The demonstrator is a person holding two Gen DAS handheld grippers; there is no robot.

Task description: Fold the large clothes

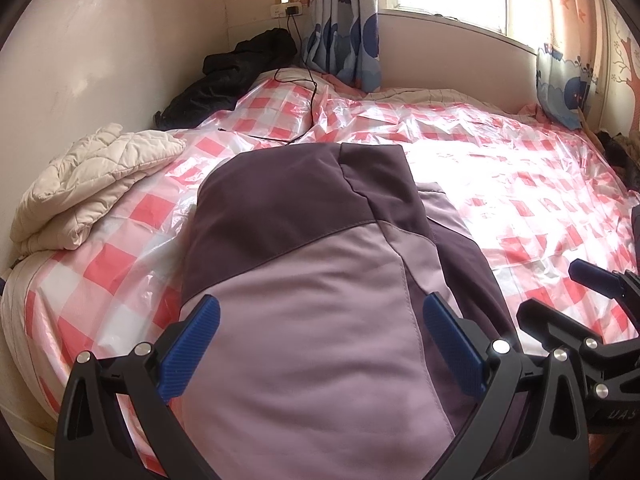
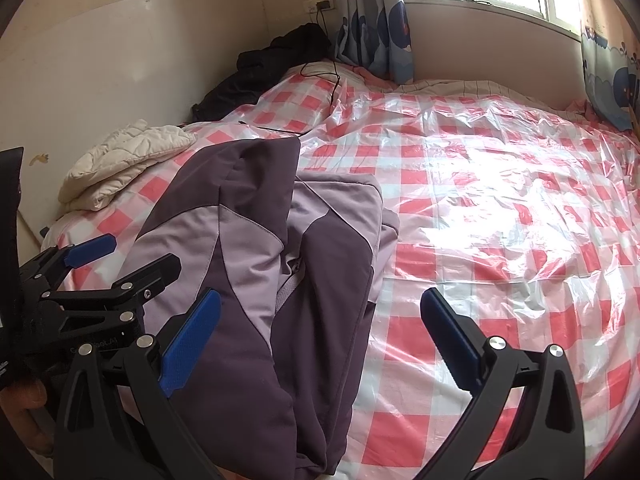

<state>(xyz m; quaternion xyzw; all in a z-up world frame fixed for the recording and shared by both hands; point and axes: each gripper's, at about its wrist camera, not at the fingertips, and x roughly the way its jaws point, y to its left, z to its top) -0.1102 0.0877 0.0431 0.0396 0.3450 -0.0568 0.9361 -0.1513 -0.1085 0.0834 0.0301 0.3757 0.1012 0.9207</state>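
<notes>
A purple and lilac jacket [image 1: 304,288] lies folded lengthwise on the bed, running away from me; it also shows in the right wrist view [image 2: 256,264]. My left gripper [image 1: 320,340] is open and hovers over the jacket's near lilac part, holding nothing. My right gripper [image 2: 320,328] is open and empty, above the jacket's right edge and the checked cover. The left gripper also shows at the left of the right wrist view [image 2: 120,264], and the right gripper at the right edge of the left wrist view [image 1: 560,296].
The bed has a red-and-white checked plastic cover [image 2: 480,208]. A folded cream quilted garment [image 1: 92,184] lies at the left. A black coat [image 1: 232,76] and a charger cable [image 1: 312,96] lie at the head. Wall, curtains [image 1: 344,28] and window stand behind.
</notes>
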